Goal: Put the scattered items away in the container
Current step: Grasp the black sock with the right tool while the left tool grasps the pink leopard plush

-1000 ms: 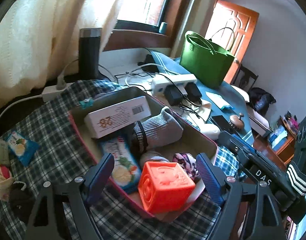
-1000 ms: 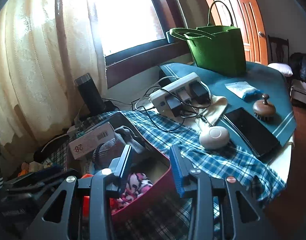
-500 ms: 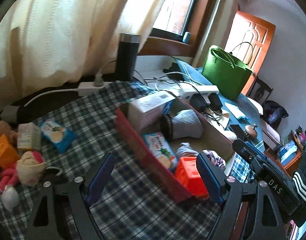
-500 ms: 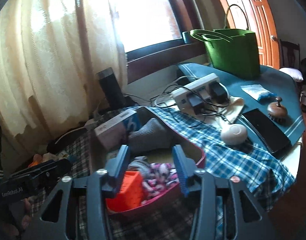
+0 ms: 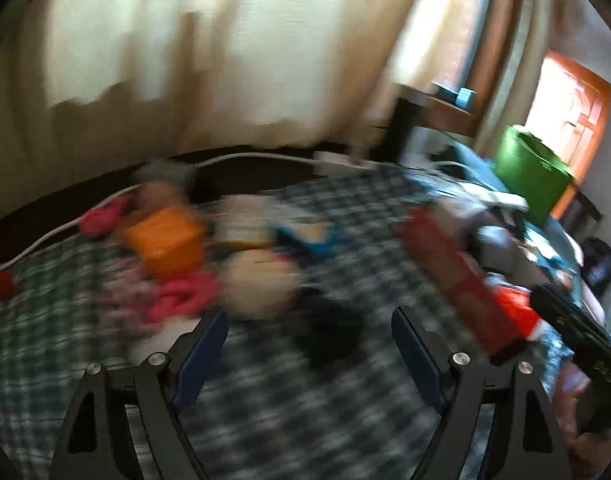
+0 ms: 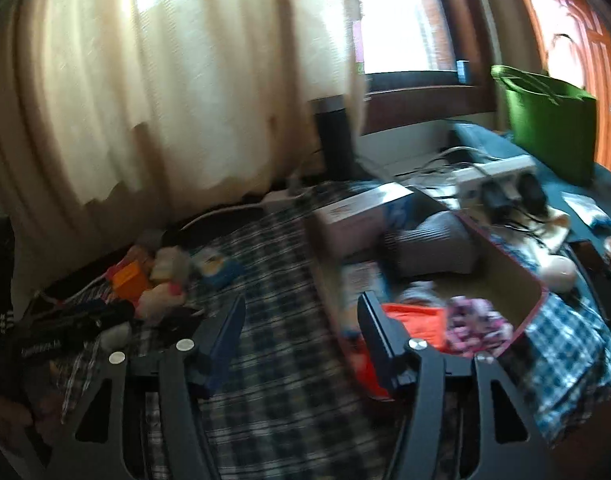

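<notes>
Both views are motion-blurred. The red box holds a white carton, a grey sock, an orange-red cube and a pink patterned cloth. The box also shows at the right of the left wrist view. My left gripper is open and empty above the checked cloth, facing a scattered pile: an orange cube, a pink and cream soft toy, a blue packet and a dark item. My right gripper is open and empty at the box's left wall.
A green bag stands at the far right. A power strip with plugs and cables lies behind the box. A dark flask stands by the curtain. A white cable runs along the back edge.
My left gripper has swung left, away from the box and toward the scattered pile. My right gripper has also turned left, so the box sits further right in its view.
</notes>
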